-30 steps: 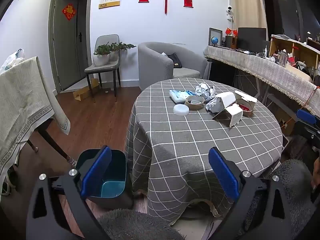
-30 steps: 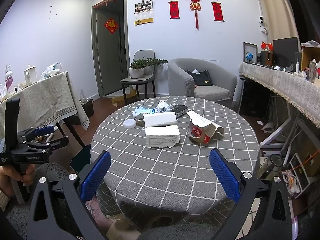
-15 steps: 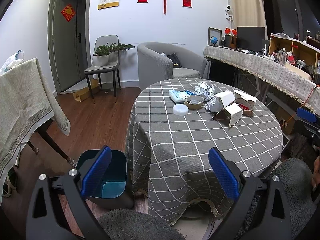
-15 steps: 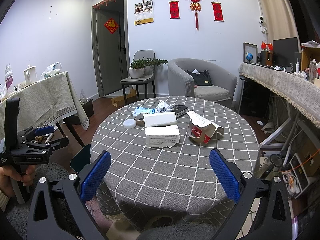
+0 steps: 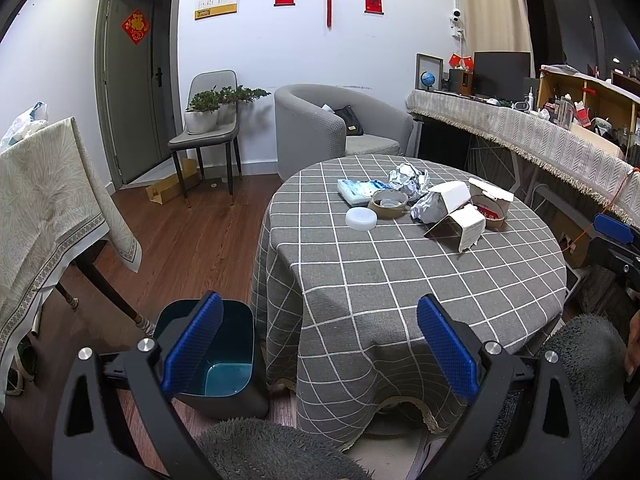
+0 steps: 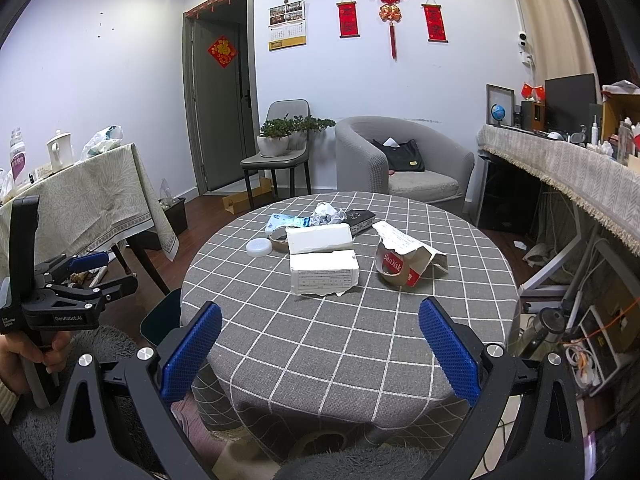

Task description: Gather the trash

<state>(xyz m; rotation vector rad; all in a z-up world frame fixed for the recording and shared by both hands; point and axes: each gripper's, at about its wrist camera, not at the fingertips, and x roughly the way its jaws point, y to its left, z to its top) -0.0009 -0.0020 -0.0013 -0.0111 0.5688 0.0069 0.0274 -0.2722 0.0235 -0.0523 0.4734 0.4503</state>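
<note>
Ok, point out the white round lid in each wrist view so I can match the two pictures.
Left wrist view: the white round lid lies centre frame on the tablecloth, just left of the brown tape roll.
Right wrist view: the lid sits left of centre, left of the torn white box.
Shared landmark: the grey armchair behind the table.

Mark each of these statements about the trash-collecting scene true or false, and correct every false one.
1. Both grippers are open and hold nothing. True: the left gripper and the right gripper are both empty, jaws wide apart.
2. The teal bin stands on the round table. False: the bin stands on the floor beside the table.
3. The torn white box lies on the checked cloth. True: the white box rests there.
4. The round white lid sits inside the bin. False: the lid lies on the table.
5. The armchair is empty. False: the armchair holds a black bag.
</note>
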